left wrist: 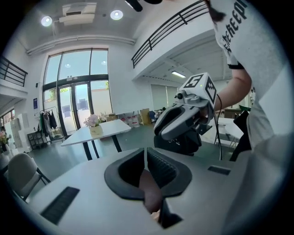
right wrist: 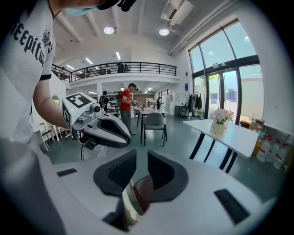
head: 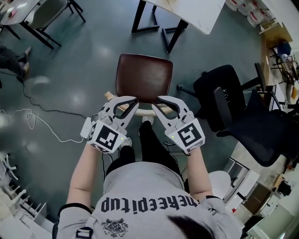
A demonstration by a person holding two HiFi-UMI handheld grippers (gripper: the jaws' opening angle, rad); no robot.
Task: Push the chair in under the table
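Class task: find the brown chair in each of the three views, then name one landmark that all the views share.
Head view: the brown chair sits at centre, nearer than the table.
Left gripper view: bottom centre, a brown sliver below the jaws.
Right gripper view: bottom centre, its brown, pale-edged rim between the jaws.
Shared landmark: the white table.

The person's grey T-shirt (head: 140,186) carries the upside-down print "KEEPitup".
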